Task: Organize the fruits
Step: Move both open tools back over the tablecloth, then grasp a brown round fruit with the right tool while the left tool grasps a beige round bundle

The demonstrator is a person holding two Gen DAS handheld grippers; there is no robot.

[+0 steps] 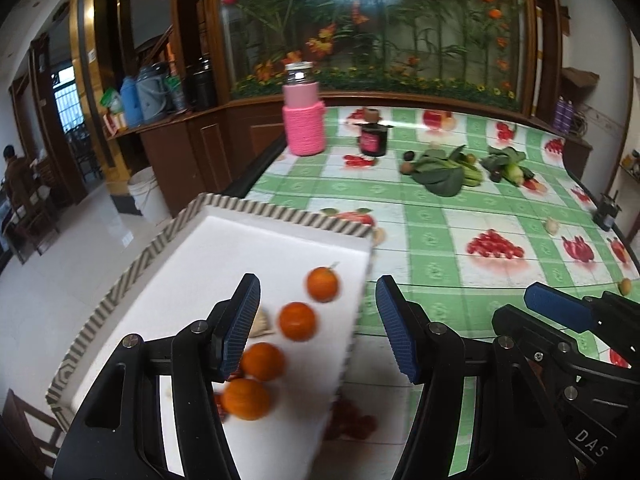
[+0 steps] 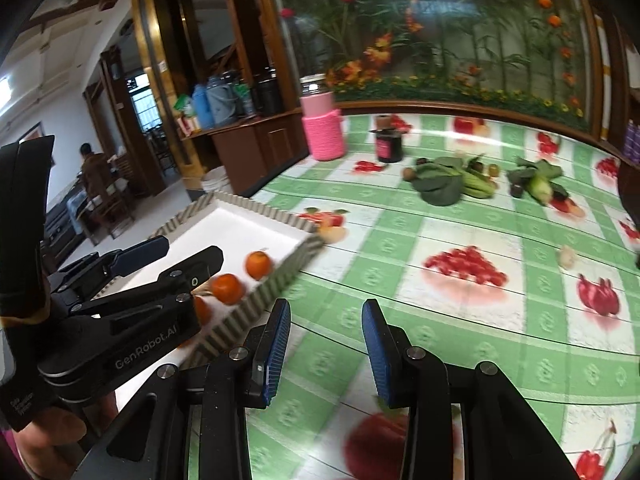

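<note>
A white tray point(image 1: 224, 248) with a striped rim lies at the table's left edge. Several oranges lie in it, among them one far point(image 1: 322, 284), one in the middle point(image 1: 297, 321) and one near point(image 1: 246, 399). My left gripper point(image 1: 318, 332) hovers above the tray's near right part, open, with nothing between its blue pads. In the right wrist view the tray point(image 2: 260, 300) and two oranges point(image 2: 259, 265) point(image 2: 227, 289) show beside the left gripper point(image 2: 176, 260). My right gripper point(image 2: 326, 344) is open and empty over the green checked tablecloth point(image 2: 400, 240), just right of the tray.
Leafy greens point(image 1: 440, 176) with small brown fruits point(image 1: 408, 168) lie at the back. A pink wrapped bottle point(image 1: 303, 120) and a dark jar point(image 1: 374, 140) stand behind them. A pale bulb point(image 1: 552, 226) and a small round fruit point(image 1: 625, 286) sit at right. A person sits far left.
</note>
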